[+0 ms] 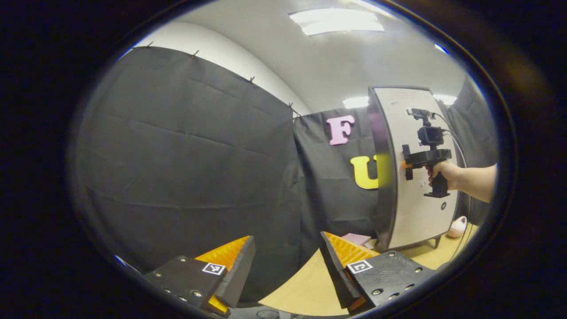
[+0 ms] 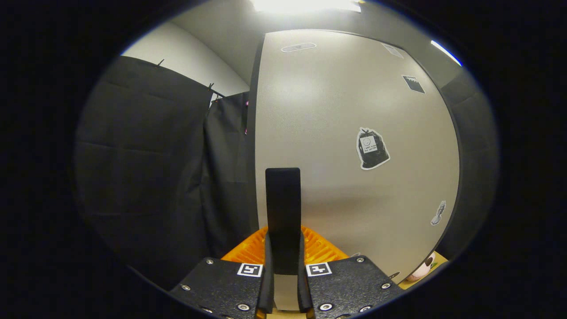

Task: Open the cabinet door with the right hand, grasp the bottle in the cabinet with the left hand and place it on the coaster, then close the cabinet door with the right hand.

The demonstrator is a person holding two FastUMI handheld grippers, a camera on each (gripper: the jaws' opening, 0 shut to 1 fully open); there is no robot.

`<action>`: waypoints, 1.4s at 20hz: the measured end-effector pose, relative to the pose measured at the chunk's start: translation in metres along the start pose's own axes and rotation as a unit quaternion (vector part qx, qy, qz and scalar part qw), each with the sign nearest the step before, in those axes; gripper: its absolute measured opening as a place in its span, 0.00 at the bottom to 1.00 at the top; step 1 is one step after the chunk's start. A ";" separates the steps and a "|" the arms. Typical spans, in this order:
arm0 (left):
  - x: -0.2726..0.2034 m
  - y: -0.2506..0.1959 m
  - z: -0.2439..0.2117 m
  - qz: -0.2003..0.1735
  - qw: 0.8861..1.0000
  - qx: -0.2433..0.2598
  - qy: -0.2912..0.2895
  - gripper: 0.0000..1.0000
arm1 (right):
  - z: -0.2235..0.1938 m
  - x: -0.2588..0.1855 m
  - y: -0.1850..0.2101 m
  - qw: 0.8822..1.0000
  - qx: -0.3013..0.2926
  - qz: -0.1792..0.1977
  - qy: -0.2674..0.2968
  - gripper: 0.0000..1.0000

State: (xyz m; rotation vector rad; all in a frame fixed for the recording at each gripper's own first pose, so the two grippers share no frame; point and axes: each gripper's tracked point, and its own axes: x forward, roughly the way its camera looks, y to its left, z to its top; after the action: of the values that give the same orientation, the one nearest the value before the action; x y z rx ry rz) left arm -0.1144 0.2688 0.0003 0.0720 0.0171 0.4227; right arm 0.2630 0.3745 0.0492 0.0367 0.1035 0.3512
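In the right gripper view, the right gripper (image 2: 283,266) has its 2 fingers closed on the black handle (image 2: 282,208) of the cabinet door (image 2: 354,133). In the left gripper view, the left gripper (image 1: 288,266) hangs open over the wooden table (image 1: 305,288); farther off, a hand (image 1: 440,173) holds the right gripper at the door.

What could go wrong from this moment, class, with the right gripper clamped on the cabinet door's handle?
1. The right gripper grips only the lower part of the thin black handle; a pull could slip off it.
2. The cabinet stands on small legs on the table; a hard tug might shift it.
3. The left gripper waits open near the door's edge, and a swinging door could hit it.
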 end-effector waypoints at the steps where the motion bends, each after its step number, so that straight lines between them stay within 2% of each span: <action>1: 0.004 -0.011 -0.001 -0.011 1.000 -0.002 0.000 0.88 | 0.001 -0.007 0.001 1.000 0.004 0.010 0.001 0.21; 3: 0.010 -0.032 0.000 -0.033 0.999 -0.006 -0.003 0.88 | 0.004 -0.026 0.005 1.000 0.006 0.027 -0.001 0.21; 4: 0.012 -0.042 0.002 -0.045 0.999 -0.008 -0.005 0.83 | 0.006 -0.034 0.005 0.999 0.006 0.034 -0.001 0.21; 6: 0.017 -0.065 0.010 -0.069 0.998 -0.009 -0.010 0.83 | 0.005 -0.038 0.003 0.999 0.009 0.050 0.003 0.21; 7: 0.019 -0.076 0.012 -0.080 0.997 -0.010 -0.012 0.88 | 0.006 -0.045 0.003 0.998 0.012 0.059 0.005 0.21; 11: 0.022 -0.121 0.015 -0.119 0.993 -0.017 -0.014 0.88 | 0.007 -0.065 -0.001 0.996 0.016 0.091 0.010 0.21; 12: 0.021 -0.132 0.015 -0.127 0.992 -0.018 -0.014 0.83 | 0.008 -0.069 -0.002 0.995 0.018 0.099 0.010 0.21; 13: 0.020 -0.143 0.015 -0.133 0.991 -0.019 -0.015 0.88 | 0.008 -0.073 -0.004 0.994 0.020 0.106 0.010 0.21; 17: 0.010 -0.191 0.021 -0.158 0.987 -0.022 -0.012 0.88 | 0.010 -0.091 -0.014 0.991 0.024 0.132 0.011 0.21; 18: 0.007 -0.202 0.021 -0.162 0.986 -0.020 -0.011 0.83 | 0.010 -0.095 -0.016 0.990 0.025 0.137 0.011 0.21; 19: 0.004 -0.213 0.022 -0.167 0.986 -0.019 -0.013 0.87 | 0.010 -0.099 -0.019 0.989 0.027 0.143 0.012 0.21; 21: -0.005 -0.238 0.025 -0.178 0.984 -0.020 -0.015 0.88 | 0.011 -0.106 -0.025 0.988 0.028 0.152 0.012 0.21; 22: -0.006 -0.248 0.025 -0.183 0.983 -0.021 -0.014 0.83 | 0.011 -0.110 -0.029 0.987 0.030 0.156 0.014 0.21; 25: -0.012 -0.277 0.022 -0.197 0.980 -0.026 -0.007 0.83 | 0.011 -0.119 -0.038 0.987 0.029 0.160 0.014 0.21; 26: -0.013 -0.286 0.021 -0.200 0.979 -0.028 -0.005 0.79 | 0.012 -0.123 -0.041 0.987 0.027 0.160 0.013 0.21; 27: -0.015 -0.294 0.021 -0.204 0.979 -0.029 -0.004 0.79 | 0.012 -0.127 -0.044 0.987 0.028 0.160 0.013 0.21; 28: -0.016 -0.304 0.023 -0.209 0.977 -0.031 -0.004 0.88 | 0.013 -0.130 -0.048 0.986 0.031 0.160 0.013 0.21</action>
State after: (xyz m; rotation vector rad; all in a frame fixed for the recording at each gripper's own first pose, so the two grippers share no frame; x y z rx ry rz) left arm -0.0039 -0.0162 0.0005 0.0082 0.0107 0.0021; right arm 0.1593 0.2844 0.0716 0.1115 0.1354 0.6702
